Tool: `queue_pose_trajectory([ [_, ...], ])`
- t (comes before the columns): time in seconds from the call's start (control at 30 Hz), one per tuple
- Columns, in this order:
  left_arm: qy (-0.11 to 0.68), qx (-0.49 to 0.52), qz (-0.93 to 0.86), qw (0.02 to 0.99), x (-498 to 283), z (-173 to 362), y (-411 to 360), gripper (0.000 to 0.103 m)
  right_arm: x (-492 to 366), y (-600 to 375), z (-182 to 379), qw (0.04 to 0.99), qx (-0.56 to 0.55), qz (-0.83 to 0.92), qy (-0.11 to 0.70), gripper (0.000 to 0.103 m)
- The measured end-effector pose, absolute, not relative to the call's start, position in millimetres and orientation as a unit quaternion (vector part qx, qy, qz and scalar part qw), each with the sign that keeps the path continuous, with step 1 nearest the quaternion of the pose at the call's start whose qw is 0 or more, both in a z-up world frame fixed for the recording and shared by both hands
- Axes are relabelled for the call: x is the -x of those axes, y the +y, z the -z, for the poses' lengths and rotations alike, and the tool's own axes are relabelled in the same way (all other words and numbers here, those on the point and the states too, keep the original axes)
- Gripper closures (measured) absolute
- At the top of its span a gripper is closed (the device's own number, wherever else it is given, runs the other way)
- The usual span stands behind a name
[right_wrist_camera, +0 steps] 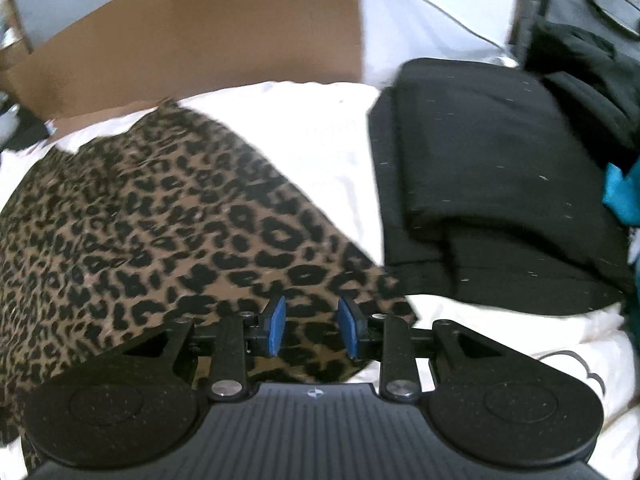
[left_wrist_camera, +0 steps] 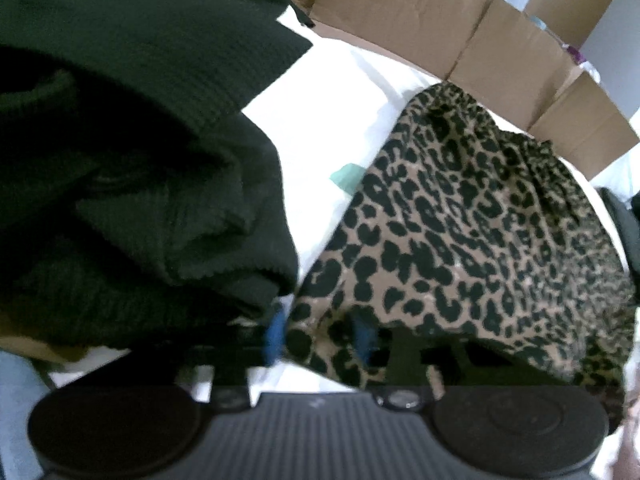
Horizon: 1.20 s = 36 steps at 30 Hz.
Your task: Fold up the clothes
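A leopard-print garment (left_wrist_camera: 472, 232) lies on a white bed sheet (left_wrist_camera: 320, 128). In the left wrist view its near edge drapes over my left gripper (left_wrist_camera: 320, 336), whose blue pads (left_wrist_camera: 274, 338) stand apart with cloth between and over them. In the right wrist view the same garment (right_wrist_camera: 152, 224) spreads to the left, and my right gripper (right_wrist_camera: 312, 328) is open just above its near corner, blue pads (right_wrist_camera: 277, 326) apart and holding nothing.
A dark green knit pile (left_wrist_camera: 132, 168) fills the left of the left wrist view. A folded black garment (right_wrist_camera: 492, 184) lies at the right of the right wrist view, dark clothes and a teal item (right_wrist_camera: 622, 196) beyond. Cardboard boxes (left_wrist_camera: 460, 36) stand behind the bed.
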State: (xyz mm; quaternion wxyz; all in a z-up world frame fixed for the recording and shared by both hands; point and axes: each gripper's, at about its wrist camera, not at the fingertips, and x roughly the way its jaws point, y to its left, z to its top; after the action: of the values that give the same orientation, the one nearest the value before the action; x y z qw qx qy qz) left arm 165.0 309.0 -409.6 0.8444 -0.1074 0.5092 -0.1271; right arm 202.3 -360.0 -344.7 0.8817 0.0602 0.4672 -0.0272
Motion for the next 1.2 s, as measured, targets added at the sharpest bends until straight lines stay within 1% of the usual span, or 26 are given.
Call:
queue_pose_trajectory([
  [0.13,0.503,0.125,0.145,0.843,-159.2,402.3,308.9,0.088,-199.0,-352.9,348.3,0.879,-0.054,0.015,0.473,0.067],
  [0.3,0.495,0.174,0.160,0.836,-158.3,395.8,310.3,0.088,-196.3,-353.1,351.2,0.877,-0.053,0.012,0.477,0.067],
  [0.43,0.495,0.165,0.156,0.839,-168.9,401.4,301.4,0.084,-195.7,-352.1,353.8,0.876,-0.054,0.008,0.480,0.067],
  [0.53,0.499,0.152,0.148,0.840,-179.5,409.5,295.7,0.084,-195.0,-349.5,354.8,0.875,-0.050,0.003,0.482,0.067],
  [0.73,0.504,0.159,0.153,0.835,-182.9,417.4,298.4,0.084,-194.5,-347.2,355.7,0.873,-0.048,-0.003,0.485,0.067],
  [0.87,0.511,0.172,0.167,0.826,-174.9,413.8,302.6,0.085,-194.8,-347.0,354.6,0.873,-0.049,-0.007,0.485,0.067],
  [0.93,0.510,0.187,0.169,0.822,-169.7,410.0,307.0,0.087,-194.1,-346.6,354.7,0.873,-0.049,-0.008,0.485,0.067],
  [1.07,0.503,0.213,0.177,0.819,-165.6,401.0,311.3,0.087,-192.6,-345.5,355.1,0.872,-0.050,-0.010,0.487,0.067],
  [1.2,0.506,0.225,0.175,0.814,-171.1,405.5,310.7,0.087,-192.7,-343.4,355.5,0.871,-0.049,-0.014,0.488,0.067],
])
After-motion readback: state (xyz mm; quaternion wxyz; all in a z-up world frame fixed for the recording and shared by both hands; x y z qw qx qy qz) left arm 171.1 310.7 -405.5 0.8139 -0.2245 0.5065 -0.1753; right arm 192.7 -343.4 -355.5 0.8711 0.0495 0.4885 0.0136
